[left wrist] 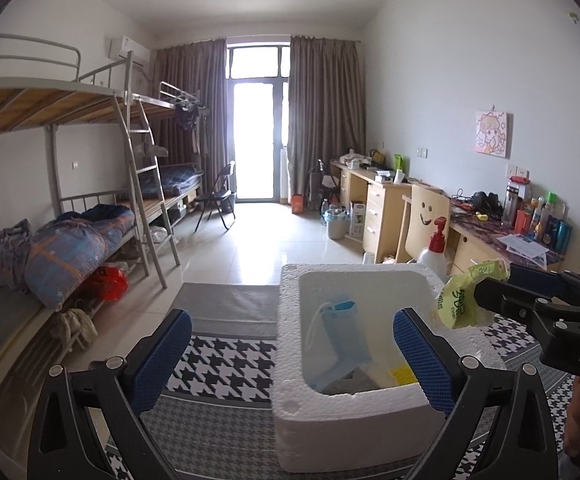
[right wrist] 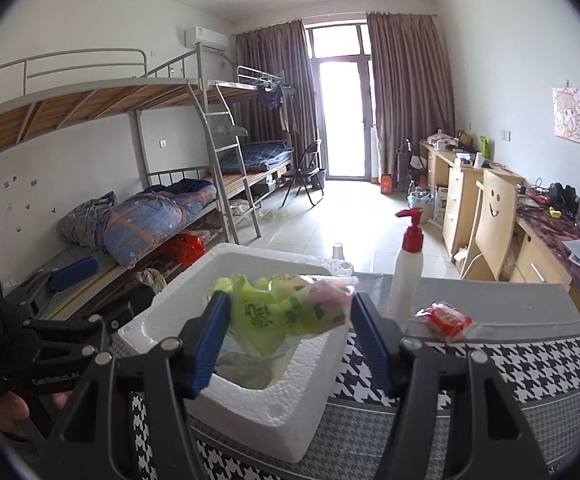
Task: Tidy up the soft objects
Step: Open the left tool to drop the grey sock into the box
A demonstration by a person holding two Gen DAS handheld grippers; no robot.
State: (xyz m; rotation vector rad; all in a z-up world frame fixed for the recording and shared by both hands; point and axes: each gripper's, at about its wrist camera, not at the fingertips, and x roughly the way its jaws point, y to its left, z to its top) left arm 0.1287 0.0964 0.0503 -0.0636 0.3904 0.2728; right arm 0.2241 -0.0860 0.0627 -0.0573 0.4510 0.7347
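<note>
Two grippers: both in view, one in each wrist picture, over a white foam box on a houndstooth cloth.
Left gripper [left wrist: 291, 354]: fills the bottom of the left wrist view; its blue pads stand as wide as they go, with nothing pressed between them. One pad sits left of the box, the other over the box's right inner wall.
Right gripper [right wrist: 284, 334]: lower centre of the right wrist view; its blue pads are partly closed and clamp a crumpled green plastic packet [right wrist: 286, 312] from both sides.
Green plastic packet: held above the near right corner of the box opening; in the left wrist view it shows at centre right [left wrist: 459, 306], at the box's right rim.
Foam box [right wrist: 246, 404]: open top, centre of both views; its rim is rough and crumbly.
Inside the box: a blue and white soft pack [left wrist: 339, 344] with a white cord lies against the left inner wall, a yellow item [left wrist: 403, 374] sits at lower right, and something grey lies at the bottom, too dim to tell.
Pump bottle [right wrist: 407, 268]: white with a red pump, upright, just right of the box.
Red packet [right wrist: 447, 320]: in clear wrap, flat on the cloth at centre right of the right wrist view, apart from the box.
Hand [right wrist: 14, 408]: part of one shows at lower left of the right wrist view, on the left gripper's handle.
</note>
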